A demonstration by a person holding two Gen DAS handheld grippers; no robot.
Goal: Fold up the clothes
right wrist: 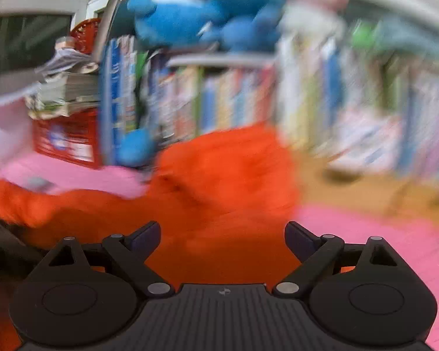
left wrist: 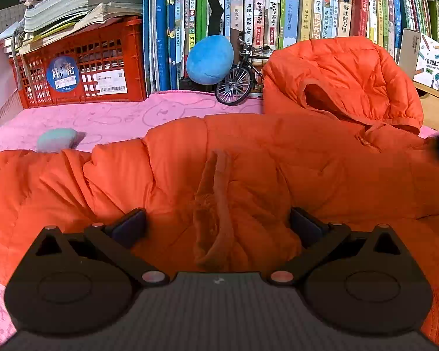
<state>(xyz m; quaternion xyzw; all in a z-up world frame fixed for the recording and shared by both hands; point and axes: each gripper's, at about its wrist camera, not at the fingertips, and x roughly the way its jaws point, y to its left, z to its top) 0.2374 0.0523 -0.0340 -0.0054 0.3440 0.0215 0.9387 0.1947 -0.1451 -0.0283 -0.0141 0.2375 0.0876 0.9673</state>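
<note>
Orange puffer jacket: spread on a pink cloth over the tabletop, long axis running left to right, hood propped up at its right end against the bookshelf. Left of the jacket: red crate, round blue sticker, its two characters not legible, barcode label alongside. Behind the jacket: blue plush, model bicycle, books with Chinese spines, one reading 海底两万里. Left tool: fingers apart, nothing held, jacket directly ahead and under the tips, a ridge of fabric between them; judged the nearer tool. Right tool: fingers apart, empty, view blurred, jacket ahead and to its left.
</note>
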